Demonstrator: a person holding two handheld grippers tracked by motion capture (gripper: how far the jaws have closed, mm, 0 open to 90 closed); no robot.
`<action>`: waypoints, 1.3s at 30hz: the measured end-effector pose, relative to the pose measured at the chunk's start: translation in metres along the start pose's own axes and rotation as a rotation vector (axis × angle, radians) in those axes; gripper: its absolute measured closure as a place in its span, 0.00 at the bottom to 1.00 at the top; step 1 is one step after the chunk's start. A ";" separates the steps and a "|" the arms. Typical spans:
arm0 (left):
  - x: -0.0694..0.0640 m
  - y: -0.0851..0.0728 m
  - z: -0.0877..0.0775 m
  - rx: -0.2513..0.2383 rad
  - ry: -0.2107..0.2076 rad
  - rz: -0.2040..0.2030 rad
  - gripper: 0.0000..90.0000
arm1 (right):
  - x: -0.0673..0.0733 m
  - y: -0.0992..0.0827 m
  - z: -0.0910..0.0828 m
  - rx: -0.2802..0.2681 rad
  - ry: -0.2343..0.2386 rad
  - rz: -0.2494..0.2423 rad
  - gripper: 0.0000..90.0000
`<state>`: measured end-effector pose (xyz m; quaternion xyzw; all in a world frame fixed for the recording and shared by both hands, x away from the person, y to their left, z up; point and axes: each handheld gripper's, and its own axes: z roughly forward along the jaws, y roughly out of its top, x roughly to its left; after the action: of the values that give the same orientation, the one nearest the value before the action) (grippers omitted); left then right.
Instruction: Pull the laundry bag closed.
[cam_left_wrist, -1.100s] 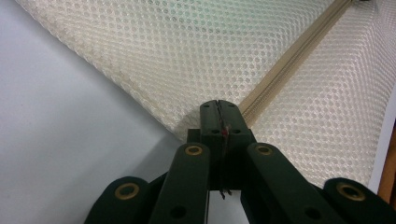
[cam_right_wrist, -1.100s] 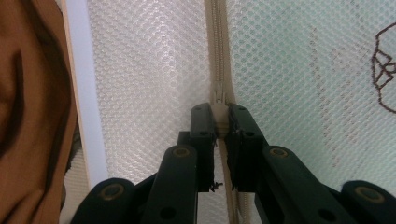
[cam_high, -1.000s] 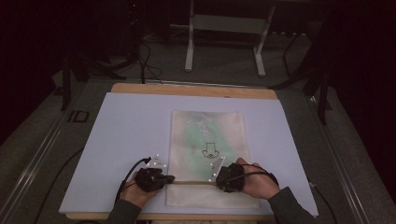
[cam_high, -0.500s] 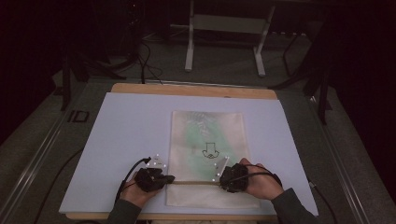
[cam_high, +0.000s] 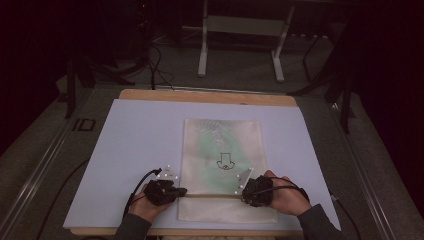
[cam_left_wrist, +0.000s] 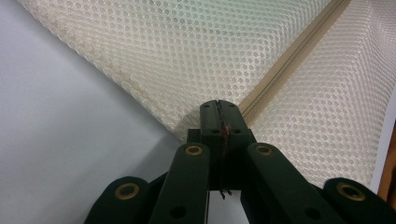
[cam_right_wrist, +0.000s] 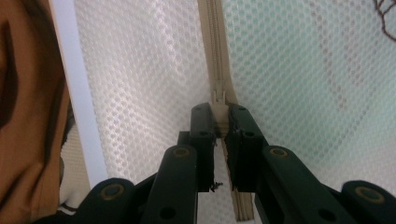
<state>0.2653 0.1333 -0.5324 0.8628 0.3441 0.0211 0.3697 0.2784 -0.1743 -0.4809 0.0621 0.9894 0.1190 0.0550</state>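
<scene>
Working a mesh zip bag (cam_high: 222, 165) lying flat in the middle of the white sheet (cam_high: 130, 150) on the bench (cam_high: 200, 95), near edge close to the person. Zipper (cam_high: 210, 195) running across the bag near that edge, between the two hands.

Left gripper (cam_high: 179, 192) pinching the bag at its left side, right where the zipper ends — jaws pressed fully together in the left gripper view, mesh corner (cam_left_wrist: 187, 128) nipped at their tips. Right gripper (cam_high: 245, 194) sitting over the zipper's other end; in the right gripper view the jaws closing on the zipper tape (cam_right_wrist: 219, 121), the small slider (cam_right_wrist: 219, 97) just ahead of the tips, a narrow slot left between the pads where the tape lies.

Handling, judged from the look: light, thin, floppy — open-weave mesh, likely bunching and sliding on the smooth sheet instead of resisting a pull. Hence anchoring one end while drawing at the other. Best hold: the stiffer seam and zipper tape, or the slider itself, not the loose mesh, which could snag or stretch. Green item (cam_high: 220, 145) showing faintly through the fabric, soft-looking too.
</scene>
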 end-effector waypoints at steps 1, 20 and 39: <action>0.000 0.000 0.000 0.001 0.000 0.000 1.00 | 0.000 -0.001 0.000 -0.007 0.004 0.007 0.91; 0.000 0.000 0.000 -0.001 0.000 -0.005 1.00 | -0.002 -0.009 -0.001 -0.011 0.004 0.021 0.91; 0.000 0.000 0.000 -0.001 0.000 -0.006 1.00 | -0.004 -0.016 -0.005 -0.022 0.005 0.041 0.91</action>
<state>0.2653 0.1332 -0.5324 0.8617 0.3467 0.0203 0.3700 0.2800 -0.1911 -0.4800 0.0815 0.9867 0.1313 0.0506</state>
